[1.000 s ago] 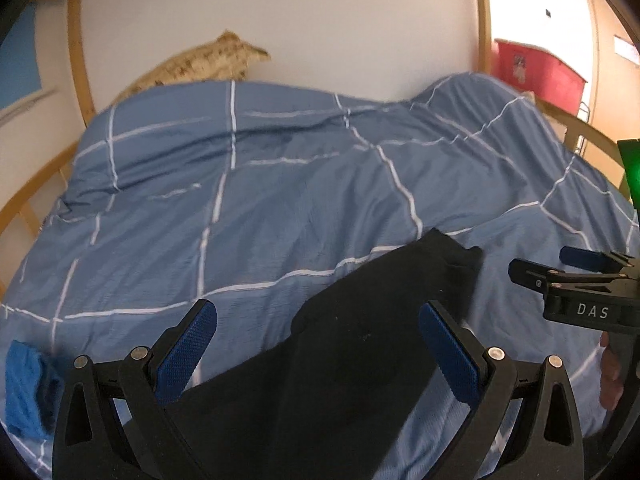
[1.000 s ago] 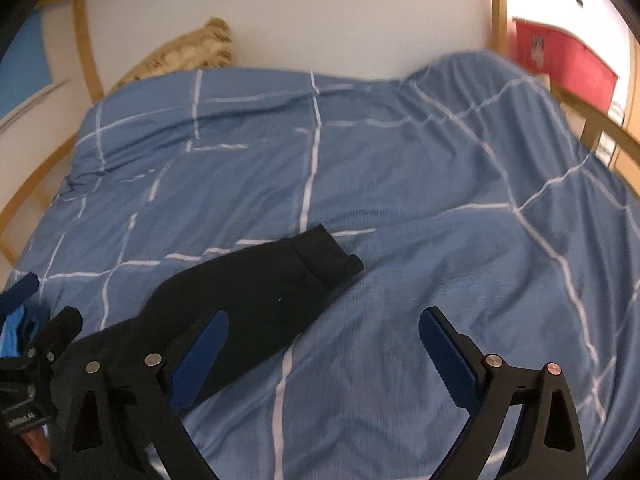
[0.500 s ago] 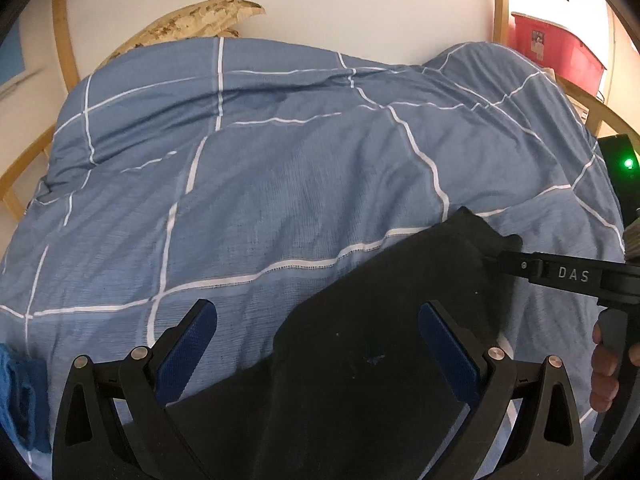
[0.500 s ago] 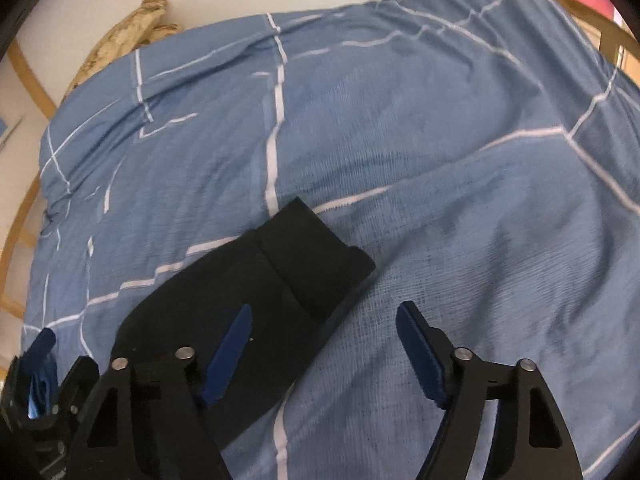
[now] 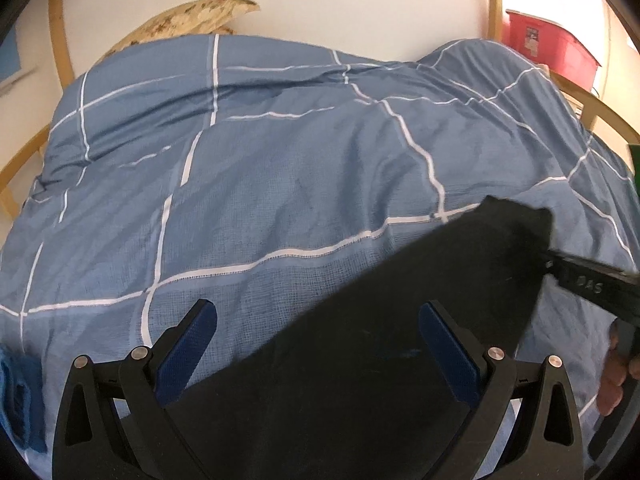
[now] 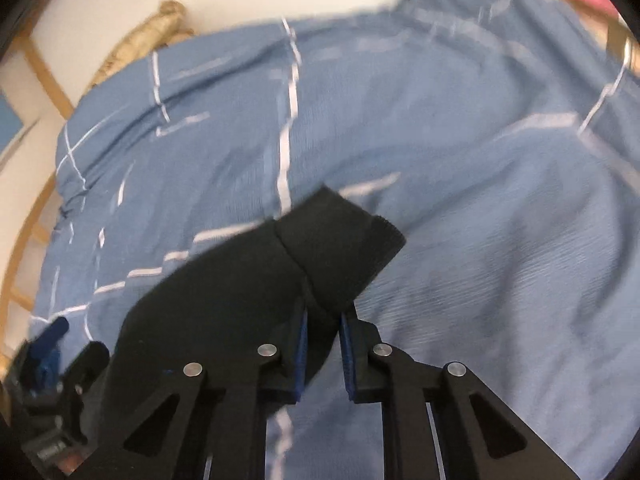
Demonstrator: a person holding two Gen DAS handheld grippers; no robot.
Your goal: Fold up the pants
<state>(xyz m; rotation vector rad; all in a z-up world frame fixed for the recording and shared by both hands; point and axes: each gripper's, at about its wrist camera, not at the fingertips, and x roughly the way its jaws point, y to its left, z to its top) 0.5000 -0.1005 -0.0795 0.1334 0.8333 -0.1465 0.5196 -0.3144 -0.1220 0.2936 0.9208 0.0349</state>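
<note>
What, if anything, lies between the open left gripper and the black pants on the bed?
Nothing visible. The left gripper hangs open directly over the black pants, which lie bare on the blue duvet.

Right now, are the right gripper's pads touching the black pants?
Touching. In the right wrist view the right gripper has its jaws closing, and its blue pads pinch the edge of the black pants near the cuff.

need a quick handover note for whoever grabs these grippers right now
Right hand-held gripper: jaws closing on the edge of the black pants just below the cuff.
Left hand-held gripper: open, its fingers either side of the pants, gripping nothing.
Pants lie on the blue checked duvet.
Done: right-side pinch nearly set.
Left: grip with the left, then probably lift and fold; no fold visible yet.
</note>
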